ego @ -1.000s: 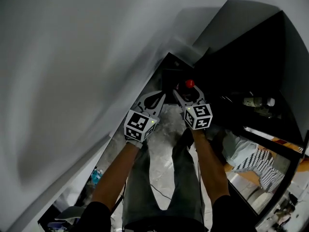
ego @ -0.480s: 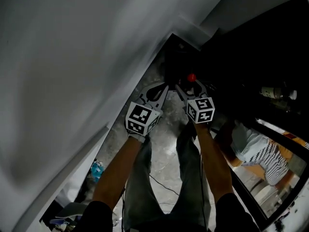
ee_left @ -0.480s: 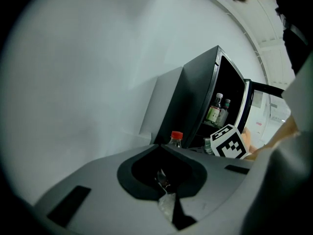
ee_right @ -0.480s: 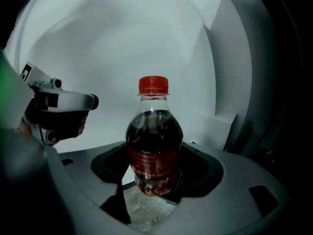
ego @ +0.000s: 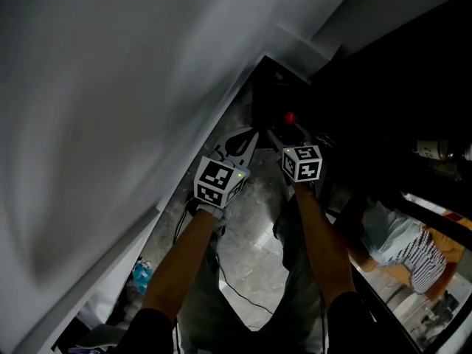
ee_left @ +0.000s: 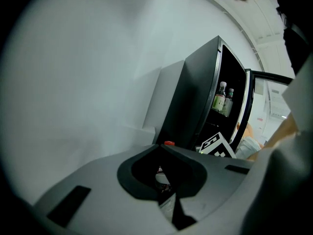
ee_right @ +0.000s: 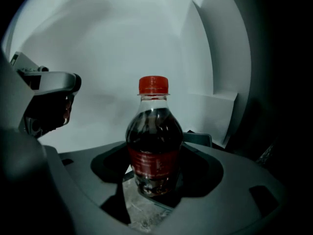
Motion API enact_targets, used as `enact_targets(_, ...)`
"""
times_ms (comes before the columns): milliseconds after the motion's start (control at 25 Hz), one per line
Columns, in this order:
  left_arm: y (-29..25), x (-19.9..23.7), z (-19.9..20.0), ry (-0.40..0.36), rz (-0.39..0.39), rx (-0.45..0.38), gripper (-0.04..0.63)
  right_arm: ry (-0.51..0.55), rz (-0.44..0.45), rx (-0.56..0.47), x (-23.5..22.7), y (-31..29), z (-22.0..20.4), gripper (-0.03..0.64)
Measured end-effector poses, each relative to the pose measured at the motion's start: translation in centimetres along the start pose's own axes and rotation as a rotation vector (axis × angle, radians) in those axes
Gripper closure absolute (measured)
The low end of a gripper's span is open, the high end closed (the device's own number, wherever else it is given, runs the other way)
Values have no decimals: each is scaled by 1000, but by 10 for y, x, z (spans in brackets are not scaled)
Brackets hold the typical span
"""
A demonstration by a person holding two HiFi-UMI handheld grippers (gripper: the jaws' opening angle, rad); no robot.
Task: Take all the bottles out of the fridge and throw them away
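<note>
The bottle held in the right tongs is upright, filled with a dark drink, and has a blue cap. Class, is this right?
No. The cap is red, not blue, as the right gripper view shows. The rest stands: the bottle is upright in the right tongs and holds a dark drink.

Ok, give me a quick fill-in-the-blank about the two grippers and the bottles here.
1. The right gripper is shut on a bottle whose cap is ___.
2. The left gripper has its jaws together and holds ___.
3. In the left gripper view, ___ bottles stand inside the open fridge.

Missing words: red; nothing; two.
</note>
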State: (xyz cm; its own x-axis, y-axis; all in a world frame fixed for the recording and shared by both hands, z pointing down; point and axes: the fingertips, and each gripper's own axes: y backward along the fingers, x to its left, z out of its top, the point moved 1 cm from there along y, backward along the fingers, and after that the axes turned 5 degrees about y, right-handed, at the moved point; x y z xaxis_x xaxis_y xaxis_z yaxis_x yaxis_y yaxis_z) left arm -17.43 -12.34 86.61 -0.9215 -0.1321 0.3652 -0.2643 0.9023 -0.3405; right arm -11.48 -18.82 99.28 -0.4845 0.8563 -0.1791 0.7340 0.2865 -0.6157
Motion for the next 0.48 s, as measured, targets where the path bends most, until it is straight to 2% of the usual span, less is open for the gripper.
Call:
enact_targets(200, -16, 16, -36, -8, 1, 7, 589, -15, -13, 44, -12, -31, -47, 307)
enact_targets(480, -24, 23, -57, -17, 2, 9, 589, -42, -38, 74, -25, -51, -78, 307)
